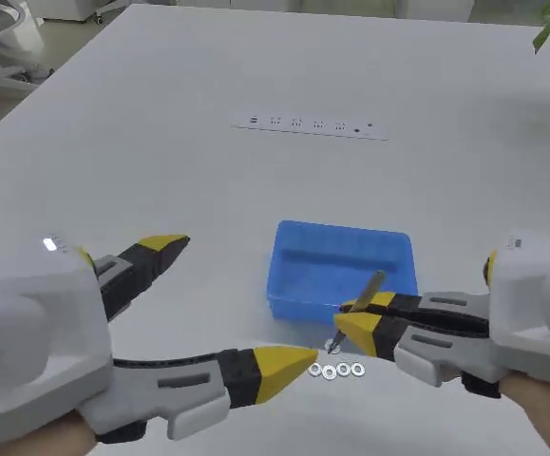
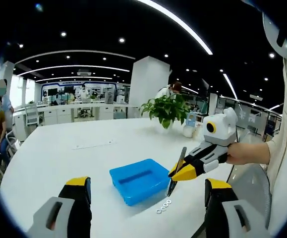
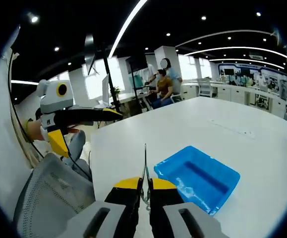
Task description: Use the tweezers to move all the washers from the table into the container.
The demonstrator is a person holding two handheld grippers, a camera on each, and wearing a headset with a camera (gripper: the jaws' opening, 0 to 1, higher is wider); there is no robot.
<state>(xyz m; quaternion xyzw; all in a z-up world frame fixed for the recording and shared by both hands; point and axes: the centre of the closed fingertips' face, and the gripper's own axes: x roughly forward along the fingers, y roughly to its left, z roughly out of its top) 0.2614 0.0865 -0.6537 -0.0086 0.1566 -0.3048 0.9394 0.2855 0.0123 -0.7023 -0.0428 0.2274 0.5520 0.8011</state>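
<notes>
Open table (image 1: 161,142) all round, container (image 1: 343,231) just behind washers (image 1: 336,370) — tweezers (image 1: 373,283) between them

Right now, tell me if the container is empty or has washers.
Empty: the container shows a bare floor; the washers lie on the table outside it.

There are 4 small silver ring-shaped metal washers (image 1: 336,370), 1 blue rectangular plastic container (image 1: 284,275), 1 pair of slim dark metal tweezers (image 1: 373,284), 1 long white power strip (image 1: 310,126) and 1 white table (image 1: 142,161).
</notes>
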